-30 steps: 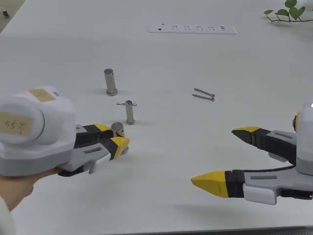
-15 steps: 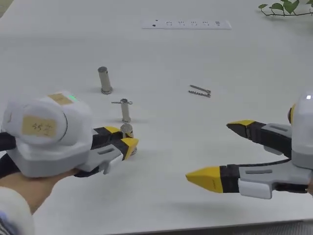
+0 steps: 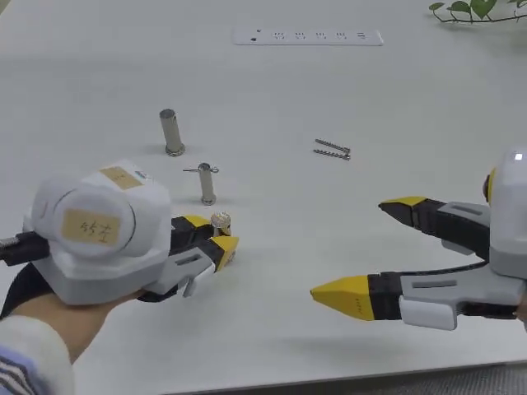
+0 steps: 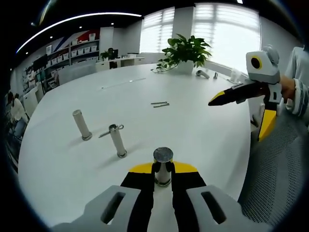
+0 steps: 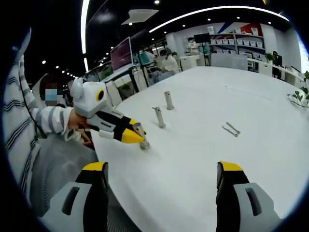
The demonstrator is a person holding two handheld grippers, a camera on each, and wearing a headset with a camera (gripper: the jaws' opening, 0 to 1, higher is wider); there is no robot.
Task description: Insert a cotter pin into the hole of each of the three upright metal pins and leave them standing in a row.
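Observation:
Three metal pins stand on the white table (image 3: 272,99). The far pin (image 3: 170,132) is bare. A cotter pin runs through the top of the middle pin (image 3: 207,183). My left gripper (image 3: 218,239) is shut on the near pin (image 3: 220,220), whose head shows between the yellow tips in the left gripper view (image 4: 163,166). Two loose cotter pins (image 3: 332,149) lie to the right of the row. My right gripper (image 3: 352,247) is open near the table's front edge, holding nothing, and the near pin (image 5: 141,134) stands well ahead of it.
A white power strip (image 3: 308,36) lies at the far side of the table, with a plant (image 3: 469,10) at the far right corner. The table's front edge runs just under both grippers. Office desks and seated people are behind.
My left gripper has come forward and to the right, and the near pin between its tips has shifted right relative to the middle pin. The right gripper has barely moved. The head camera has shifted.

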